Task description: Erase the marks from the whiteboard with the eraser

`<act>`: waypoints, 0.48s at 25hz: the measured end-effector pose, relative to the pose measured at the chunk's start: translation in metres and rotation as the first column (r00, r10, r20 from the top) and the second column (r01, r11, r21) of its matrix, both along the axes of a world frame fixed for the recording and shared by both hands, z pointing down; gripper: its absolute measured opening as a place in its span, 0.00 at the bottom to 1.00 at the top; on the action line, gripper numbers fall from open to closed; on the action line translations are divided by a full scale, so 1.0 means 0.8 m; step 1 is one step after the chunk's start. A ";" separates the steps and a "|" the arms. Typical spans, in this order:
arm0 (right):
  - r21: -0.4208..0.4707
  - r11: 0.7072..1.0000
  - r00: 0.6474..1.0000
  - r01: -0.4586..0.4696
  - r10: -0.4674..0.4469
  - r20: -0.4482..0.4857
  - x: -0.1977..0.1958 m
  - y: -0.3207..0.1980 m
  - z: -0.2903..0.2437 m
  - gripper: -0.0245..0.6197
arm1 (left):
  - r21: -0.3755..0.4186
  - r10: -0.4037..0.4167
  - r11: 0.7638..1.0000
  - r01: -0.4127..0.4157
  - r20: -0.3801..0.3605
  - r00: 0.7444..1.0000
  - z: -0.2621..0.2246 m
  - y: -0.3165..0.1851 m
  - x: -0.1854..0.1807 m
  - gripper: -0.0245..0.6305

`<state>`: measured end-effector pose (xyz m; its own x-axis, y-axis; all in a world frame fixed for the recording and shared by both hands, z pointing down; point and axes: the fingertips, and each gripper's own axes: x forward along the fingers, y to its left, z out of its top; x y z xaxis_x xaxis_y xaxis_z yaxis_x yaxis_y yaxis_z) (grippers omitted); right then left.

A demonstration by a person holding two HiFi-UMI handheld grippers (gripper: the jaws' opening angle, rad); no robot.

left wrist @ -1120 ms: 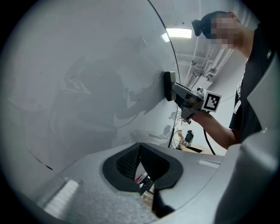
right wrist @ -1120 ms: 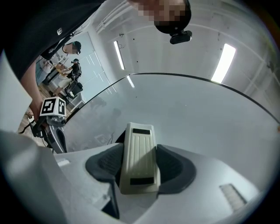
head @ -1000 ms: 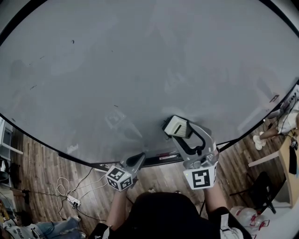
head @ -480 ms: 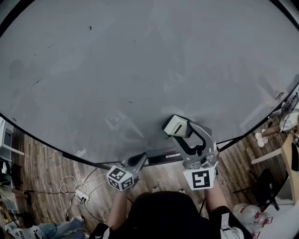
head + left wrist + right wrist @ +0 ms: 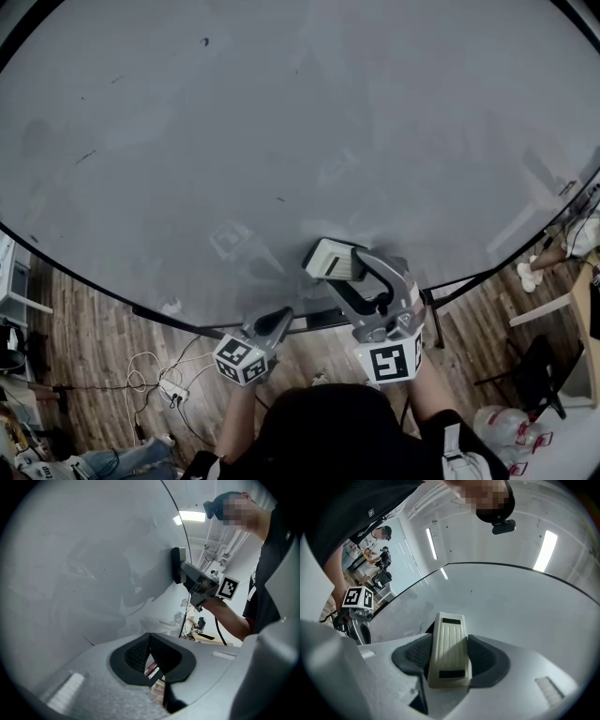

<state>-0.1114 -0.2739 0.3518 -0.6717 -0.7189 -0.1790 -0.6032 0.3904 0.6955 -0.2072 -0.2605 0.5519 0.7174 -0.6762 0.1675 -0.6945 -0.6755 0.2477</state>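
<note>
Eraser (image 5: 449, 654), a cream ribbed plastic block with two dark strips on its back, sits clamped between the dark pads of your right tool (image 5: 449, 639). In the left gripper view its dark face lies flat against the large grey-white whiteboard (image 5: 281, 141). From your head view, that contact is low on the board, just right of centre and near the bottom edge. Your left tool (image 5: 277, 322) hangs below the board's lower edge, just beside the right one, with its pads pressed together and nothing between them. Higher up, well apart from the eraser, you have a small dark dot (image 5: 204, 41) and a short dark streak (image 5: 86, 157) on the board. Beneath lies brown wooden floor (image 5: 84, 337) with a white power strip (image 5: 173, 389).
</note>
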 end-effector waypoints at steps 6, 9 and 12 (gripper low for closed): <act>0.008 0.999 0.999 0.035 -0.035 -0.005 -0.015 0.005 0.001 0.41 | -0.001 -0.014 1.000 0.014 -0.002 1.000 0.002 0.003 -0.007 0.05; 0.008 1.000 0.999 0.002 -0.002 -0.035 -0.009 0.004 -0.002 0.41 | 0.000 -0.018 1.000 0.018 -0.004 1.000 0.000 0.006 -0.005 0.05; 0.014 1.000 0.998 -0.013 0.014 -0.059 -0.007 0.004 -0.004 0.41 | 0.001 -0.020 1.000 0.020 -0.006 1.000 -0.003 0.006 -0.003 0.05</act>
<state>-0.1168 -0.2709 0.3487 -0.6716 -0.7258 -0.1489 -0.5661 0.3731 0.7350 -0.2097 -0.2555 0.5491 0.7046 -0.6908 0.1622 -0.7065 -0.6616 0.2513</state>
